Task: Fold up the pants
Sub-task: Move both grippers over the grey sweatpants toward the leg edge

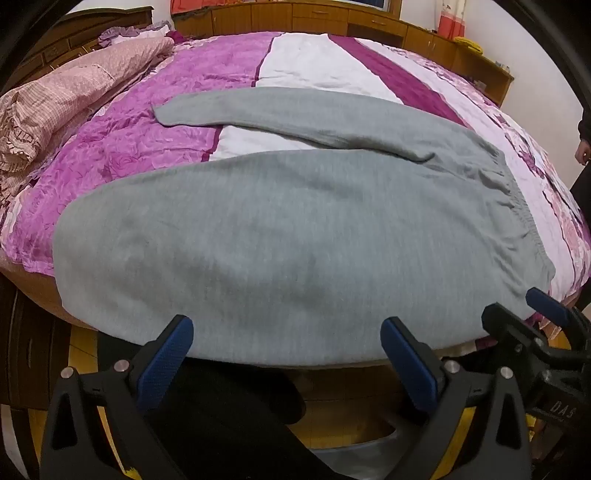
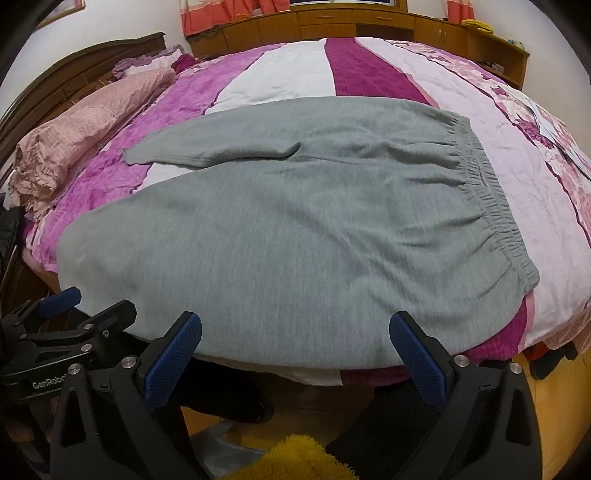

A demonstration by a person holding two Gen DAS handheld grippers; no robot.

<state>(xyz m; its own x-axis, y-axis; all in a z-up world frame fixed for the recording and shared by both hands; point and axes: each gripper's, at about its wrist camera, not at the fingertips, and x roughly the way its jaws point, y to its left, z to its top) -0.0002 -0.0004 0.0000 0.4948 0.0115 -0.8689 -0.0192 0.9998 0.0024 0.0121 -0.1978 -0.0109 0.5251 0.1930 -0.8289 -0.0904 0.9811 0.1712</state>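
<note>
Grey sweatpants point(image 1: 280, 236) lie spread flat on the bed, waistband point(image 1: 517, 206) to the right, legs to the left; the far leg point(image 1: 258, 110) angles away from the near one. They also show in the right wrist view point(image 2: 280, 236), waistband point(image 2: 491, 192) at right. My left gripper point(image 1: 286, 332) is open and empty at the near edge of the near leg. My right gripper point(image 2: 295, 328) is open and empty at the near edge, closer to the waistband. Each gripper shows in the other's view: the right one point(image 1: 524, 314), the left one point(image 2: 92, 302).
The bed has a purple, white and magenta striped cover point(image 1: 314, 62). A pink checked pillow point(image 1: 74, 96) lies at the left. Wooden cabinets point(image 1: 332, 18) run behind the bed. A person in dark clothes point(image 1: 583, 144) stands at the right edge. The wooden floor is below the bed's edge.
</note>
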